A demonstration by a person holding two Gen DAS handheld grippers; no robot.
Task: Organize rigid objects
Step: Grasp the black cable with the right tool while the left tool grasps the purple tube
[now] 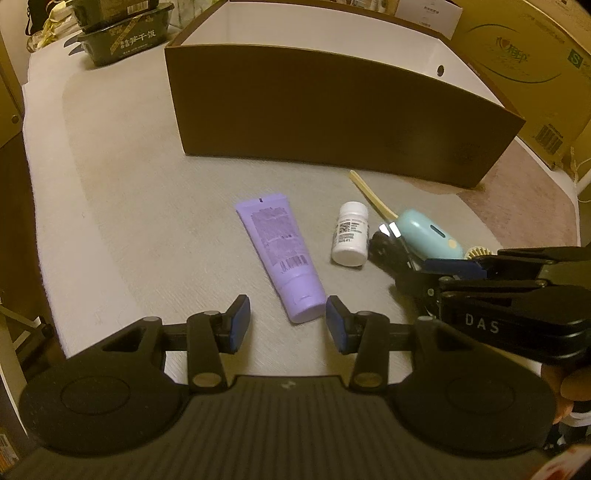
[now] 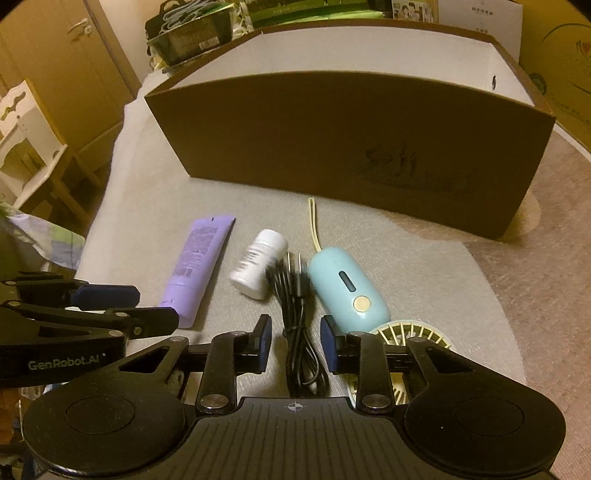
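On the grey cloth lie a purple tube (image 1: 280,251) (image 2: 199,258), a white bottle (image 1: 351,232) (image 2: 258,264), a black cable with a plug (image 2: 295,295) (image 1: 388,247) and a pale blue hand fan (image 2: 347,288) (image 1: 428,236) with a yellow strap. A brown open-topped box (image 1: 332,110) (image 2: 351,147) stands behind them. My left gripper (image 1: 288,325) is open over the tube's cap end, which sits close to the right pad. My right gripper (image 2: 295,343) straddles the cable with a gap on each side, its pads not pressing.
Stacked dark food trays (image 1: 125,33) stand at the back left and a large cardboard carton (image 1: 535,55) at the back right. A wooden cabinet door (image 2: 74,55) and a white shelf unit (image 2: 29,147) lie beyond the table's left edge.
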